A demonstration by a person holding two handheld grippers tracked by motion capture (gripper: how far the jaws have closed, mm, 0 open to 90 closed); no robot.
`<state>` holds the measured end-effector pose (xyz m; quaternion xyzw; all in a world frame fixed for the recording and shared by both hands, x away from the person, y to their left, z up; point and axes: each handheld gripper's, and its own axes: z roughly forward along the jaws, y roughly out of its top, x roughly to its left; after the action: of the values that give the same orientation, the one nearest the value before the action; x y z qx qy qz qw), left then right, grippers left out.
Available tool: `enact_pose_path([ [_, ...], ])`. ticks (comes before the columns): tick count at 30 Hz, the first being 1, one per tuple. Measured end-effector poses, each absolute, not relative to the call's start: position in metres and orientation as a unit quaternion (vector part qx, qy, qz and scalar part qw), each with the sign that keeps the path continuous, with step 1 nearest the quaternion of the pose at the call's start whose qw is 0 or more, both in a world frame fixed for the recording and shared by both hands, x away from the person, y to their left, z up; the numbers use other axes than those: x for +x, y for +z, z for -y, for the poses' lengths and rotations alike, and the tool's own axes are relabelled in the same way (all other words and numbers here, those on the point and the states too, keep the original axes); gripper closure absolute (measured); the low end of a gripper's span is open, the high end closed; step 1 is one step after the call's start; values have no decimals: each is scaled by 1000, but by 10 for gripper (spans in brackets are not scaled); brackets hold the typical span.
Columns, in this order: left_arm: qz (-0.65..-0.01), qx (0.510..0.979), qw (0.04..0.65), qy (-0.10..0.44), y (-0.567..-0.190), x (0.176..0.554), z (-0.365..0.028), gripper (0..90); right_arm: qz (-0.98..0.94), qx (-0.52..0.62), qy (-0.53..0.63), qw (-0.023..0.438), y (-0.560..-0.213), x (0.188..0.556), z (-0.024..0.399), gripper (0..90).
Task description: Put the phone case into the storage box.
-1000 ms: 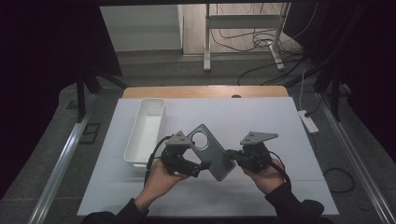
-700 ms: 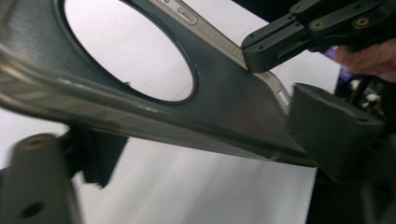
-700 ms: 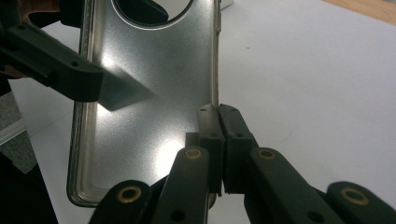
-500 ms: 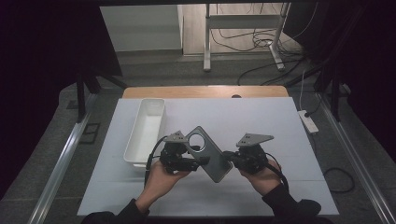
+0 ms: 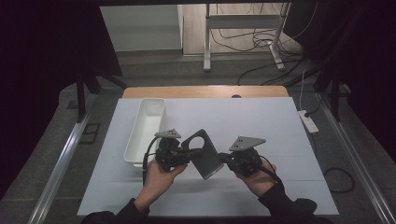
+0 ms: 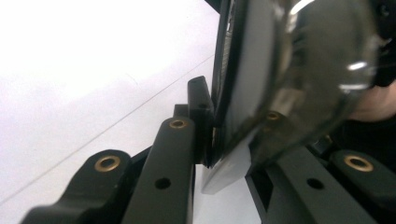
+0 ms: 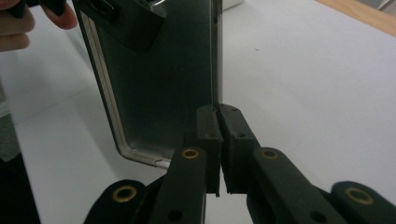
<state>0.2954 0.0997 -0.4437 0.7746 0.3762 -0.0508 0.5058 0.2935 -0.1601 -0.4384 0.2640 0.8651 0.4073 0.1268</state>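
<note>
Case right of tray

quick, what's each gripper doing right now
left gripper: jaws have just closed on one edge of the dark phone case.
right gripper: shut on the opposite edge of the phone case, which is held off the table.

This looks like a lab or test room set up for recording, not a home. The landmark is the white-topped table: black curtains hang to either side of it, metal rails run along its flanks on grey carpet, and a power strip lies just off its right edge. Beyond its far edge, loose cables sprawl around a metal stand.
</note>
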Motion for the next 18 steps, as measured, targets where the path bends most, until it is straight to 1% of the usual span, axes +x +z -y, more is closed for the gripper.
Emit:
enact_pose_path([
  [1,-374,781,498,-37,-442,294,-99,840,-865,262,410,122,-438,294,161,853],
  [3,-372,786,493,-31,-441,294,-100,841,-863,263,414,123,-437,294,164,740],
  [4,-370,791,487,-23,-441,294,-100,841,-863,263,414,123,-437,294,164,740],
  [8,-367,795,482,-9,-438,295,-104,841,-856,269,429,104,-433,298,173,510],
  [10,-364,797,482,-4,-436,296,-107,841,-855,268,436,85,-433,300,176,410],
  [11,-362,798,481,-3,-436,296,-108,841,-855,269,437,78,-433,301,178,340],
  [13,-357,802,479,0,-434,296,-110,841,-854,270,438,72,-433,303,179,245],
  [14,-355,803,478,-1,-433,296,-110,841,-853,271,440,69,-433,304,180,208],
  [16,-344,810,475,-2,-431,297,-111,841,-852,272,442,64,-432,306,182,169],
  [18,-334,816,472,-3,-430,297,-109,841,-850,273,447,59,-432,308,183,157],
])
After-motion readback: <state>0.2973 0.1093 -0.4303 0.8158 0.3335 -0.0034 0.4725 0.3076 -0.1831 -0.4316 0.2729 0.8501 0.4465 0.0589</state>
